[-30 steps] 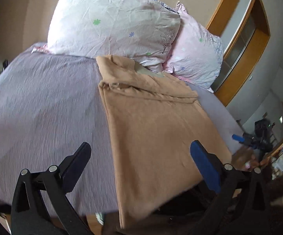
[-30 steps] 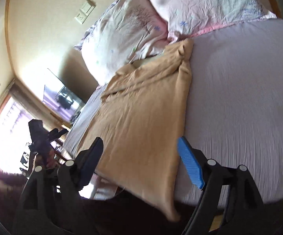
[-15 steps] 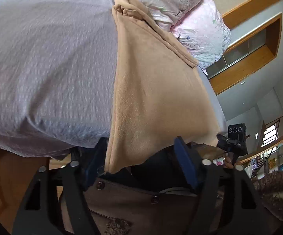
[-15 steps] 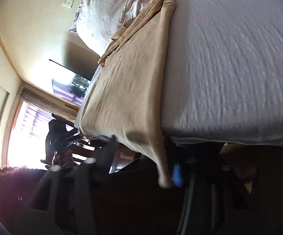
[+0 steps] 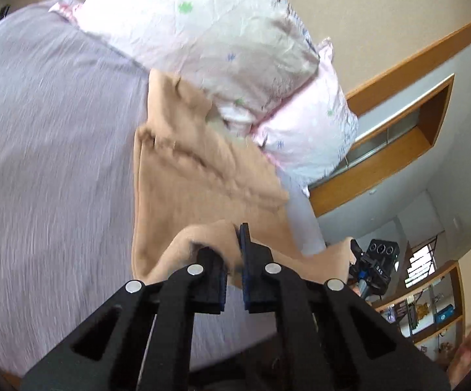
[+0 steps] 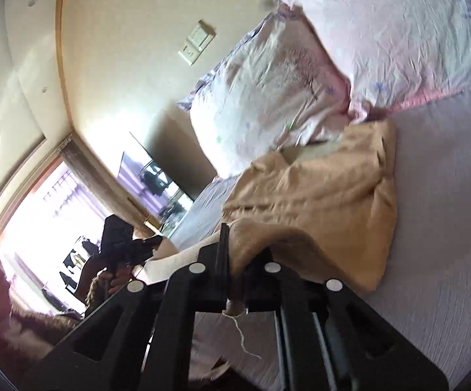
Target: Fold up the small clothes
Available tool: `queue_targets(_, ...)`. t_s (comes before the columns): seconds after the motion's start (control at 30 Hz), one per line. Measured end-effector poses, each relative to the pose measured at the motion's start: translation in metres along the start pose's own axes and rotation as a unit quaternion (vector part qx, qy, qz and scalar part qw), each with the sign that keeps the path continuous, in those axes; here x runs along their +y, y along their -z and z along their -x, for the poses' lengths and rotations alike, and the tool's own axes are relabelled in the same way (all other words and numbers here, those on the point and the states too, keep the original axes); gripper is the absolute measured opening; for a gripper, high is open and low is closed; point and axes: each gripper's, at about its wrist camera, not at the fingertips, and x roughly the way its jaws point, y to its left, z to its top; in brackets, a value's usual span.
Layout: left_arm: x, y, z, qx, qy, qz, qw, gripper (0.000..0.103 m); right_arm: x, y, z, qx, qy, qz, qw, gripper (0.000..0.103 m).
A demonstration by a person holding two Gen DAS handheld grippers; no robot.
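Gripping the near hem of the tan garment, the left gripper has its jaws clenched on one corner; the right gripper has its jaws clenched on the other corner of the same hem. The garment lies on the bed, its long axis running straight ahead of both grippers toward the pillows, so the fold line appears to lie forward. Neither arm looks nearer. A loose thread hangs below the right jaws.
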Motion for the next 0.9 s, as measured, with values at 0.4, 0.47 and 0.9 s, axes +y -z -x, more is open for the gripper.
queue_targets(0.4, 0.075, -0.144, -0.136, -0.027, -0.115, 0.074, 0.9902, 0.001, -0.174, -0.102, -0.156, -0.029, 0.173, -0.21, 0.962, 0.006)
queue_targets(0.47, 0.078, -0.149, -0.135, -0.034, -0.111, 0.08, 0.9901, 0.001, -0.183, -0.104, -0.163, -0.034, 0.165, -0.224, 0.96, 0.006)
queue_targets(0.9, 0.051, -0.133, -0.149, 0.076, -0.11, 0.044, 0.99, 0.051, -0.185, -0.091, -0.15, -0.048, 0.142, -0.211, 0.966, 0.061)
